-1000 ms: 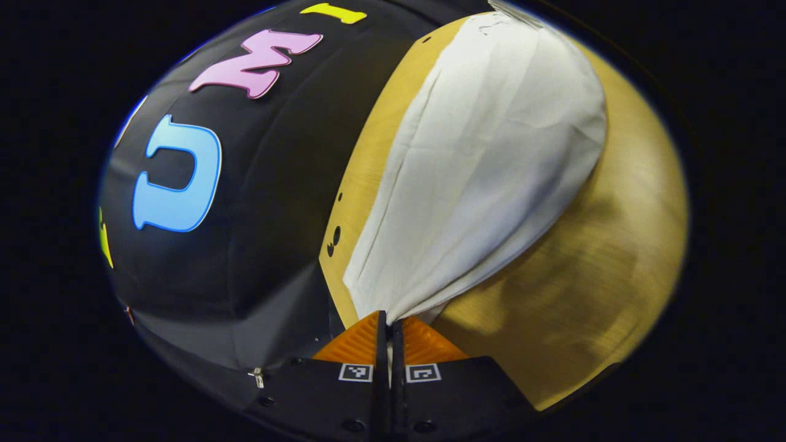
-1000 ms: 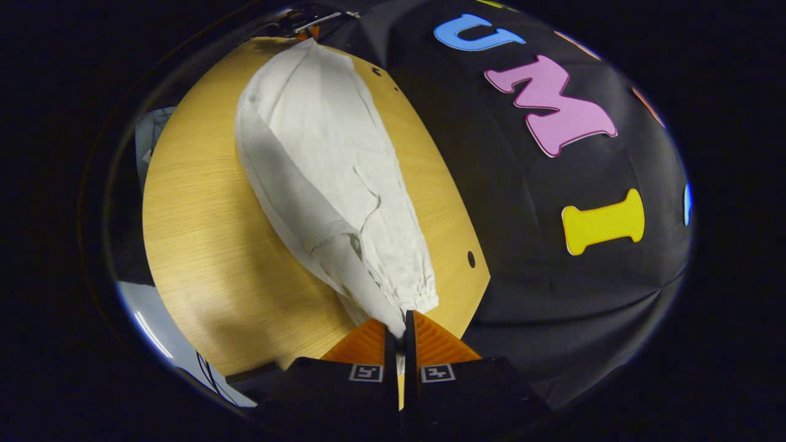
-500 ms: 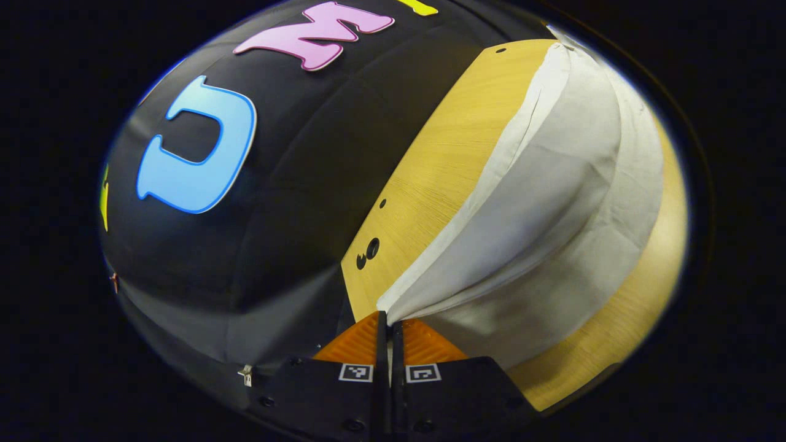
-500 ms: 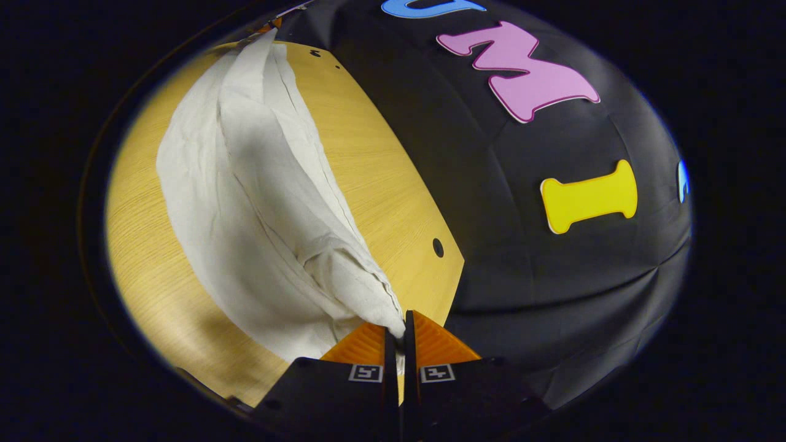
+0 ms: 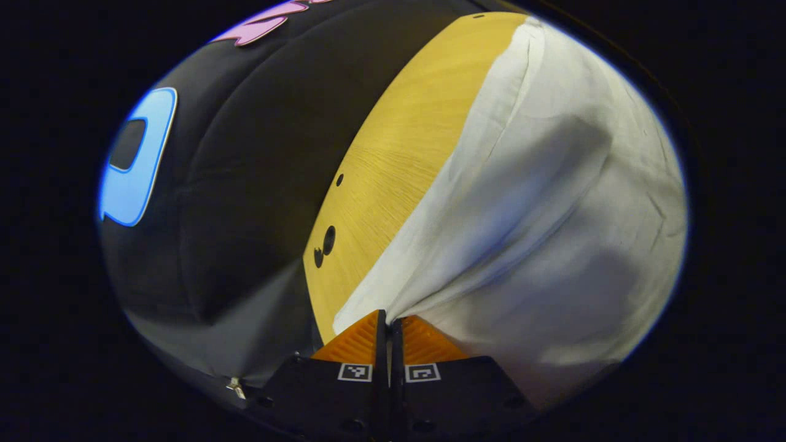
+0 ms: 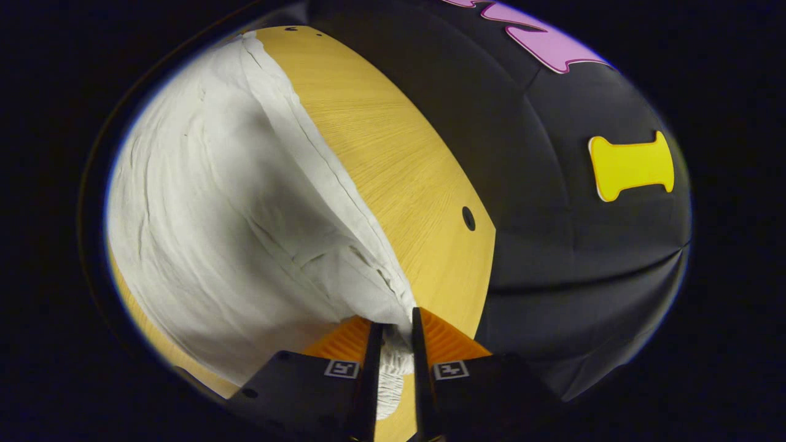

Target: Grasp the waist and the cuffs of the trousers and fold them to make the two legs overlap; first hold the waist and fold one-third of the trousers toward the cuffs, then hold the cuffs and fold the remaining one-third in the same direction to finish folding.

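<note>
Right gripper view: fingers [image 6: 368, 350] pinch trousers [image 6: 245, 215].

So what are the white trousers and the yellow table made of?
The trousers look like thin matte woven cloth, maybe cotton or linen: they crease and drape softly. The table looks like smooth light wood or a wood-look laminate, with fine straight grain lines.

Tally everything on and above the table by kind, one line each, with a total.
Trousers: 1, white, draped over the table
Table: 1, wooden
Grippers: 2, the left gripper and the right gripper, each pinching trouser cloth
Total: 4
</note>
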`<state>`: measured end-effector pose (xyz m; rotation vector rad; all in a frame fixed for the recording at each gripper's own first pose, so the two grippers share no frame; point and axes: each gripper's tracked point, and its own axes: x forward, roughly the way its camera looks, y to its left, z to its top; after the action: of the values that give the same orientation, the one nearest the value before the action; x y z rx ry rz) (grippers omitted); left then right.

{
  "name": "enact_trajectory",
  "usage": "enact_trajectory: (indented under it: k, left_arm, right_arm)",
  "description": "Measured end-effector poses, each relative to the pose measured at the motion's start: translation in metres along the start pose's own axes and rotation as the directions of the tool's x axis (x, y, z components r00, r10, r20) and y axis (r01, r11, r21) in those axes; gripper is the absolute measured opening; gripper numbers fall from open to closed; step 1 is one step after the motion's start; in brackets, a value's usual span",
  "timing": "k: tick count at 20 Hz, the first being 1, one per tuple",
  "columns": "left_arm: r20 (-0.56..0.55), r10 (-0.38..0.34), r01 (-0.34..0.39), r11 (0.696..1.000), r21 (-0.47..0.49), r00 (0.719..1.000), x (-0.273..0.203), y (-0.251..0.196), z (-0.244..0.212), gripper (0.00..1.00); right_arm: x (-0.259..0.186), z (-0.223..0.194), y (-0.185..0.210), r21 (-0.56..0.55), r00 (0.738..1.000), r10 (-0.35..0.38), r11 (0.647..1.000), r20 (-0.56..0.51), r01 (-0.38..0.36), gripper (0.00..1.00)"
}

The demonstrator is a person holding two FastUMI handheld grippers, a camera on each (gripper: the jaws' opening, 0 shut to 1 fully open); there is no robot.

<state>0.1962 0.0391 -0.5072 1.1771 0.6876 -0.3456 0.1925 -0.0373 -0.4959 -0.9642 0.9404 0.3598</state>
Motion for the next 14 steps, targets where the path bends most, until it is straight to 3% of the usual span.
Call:
enact_trajectory:
  k: [2, 4, 8, 9, 10, 11, 12, 13, 14]
  left_arm:
    - [-0.006, -0.013, 0.013, 1.000, -0.014, 1.000, -0.002, -0.002, -0.003, 0.05]
    - [-0.019, -0.057, 0.056, 0.998, -0.035, 0.998, -0.004, -0.005, -0.012, 0.05]
    - [-0.029, -0.069, 0.069, 0.997, -0.032, 0.997, -0.038, -0.019, -0.041, 0.05]
    - [-0.030, -0.073, 0.072, 0.997, -0.039, 0.997, -0.053, -0.026, -0.048, 0.10]
    - [-0.032, -0.078, 0.076, 0.996, -0.045, 0.996, -0.061, -0.030, -0.052, 0.05]
    - [-0.033, -0.081, 0.080, 0.996, -0.051, 0.996, -0.069, -0.035, -0.056, 0.10]
    - [-0.034, -0.086, 0.084, 0.995, -0.049, 0.996, -0.075, -0.038, -0.060, 0.05]
    - [-0.038, -0.093, 0.091, 0.994, -0.052, 0.995, -0.086, -0.046, -0.066, 0.05]
    - [-0.042, -0.098, 0.096, 0.994, -0.056, 0.994, -0.095, -0.051, -0.072, 0.05]
  right_arm:
    - [0.004, -0.001, 0.010, -0.041, 0.999, 0.036, 0.999, -0.016, -0.036, 0.37]
    - [0.001, -0.002, 0.019, -0.089, 0.996, 0.083, 0.992, -0.020, -0.085, 0.29]
    - [0.003, -0.007, 0.010, -0.035, 0.985, 0.174, 0.984, 0.001, -0.174, 0.32]
    - [0.005, -0.010, 0.002, -0.029, 0.984, 0.181, 0.983, 0.010, -0.180, 0.19]
    - [0.006, -0.012, 0.004, -0.026, 0.983, 0.183, 0.983, 0.013, -0.182, 0.35]
    - [0.007, -0.013, 0.003, -0.025, 0.983, 0.182, 0.983, 0.015, -0.181, 0.25]
    - [0.007, -0.012, 0.003, -0.030, 0.984, 0.178, 0.984, 0.018, -0.178, 0.27]
    - [0.005, -0.011, 0.003, -0.030, 0.984, 0.176, 0.984, 0.018, -0.176, 0.38]
    - [0.006, -0.011, 0.000, -0.021, 0.985, 0.172, 0.985, 0.014, -0.172, 0.39]
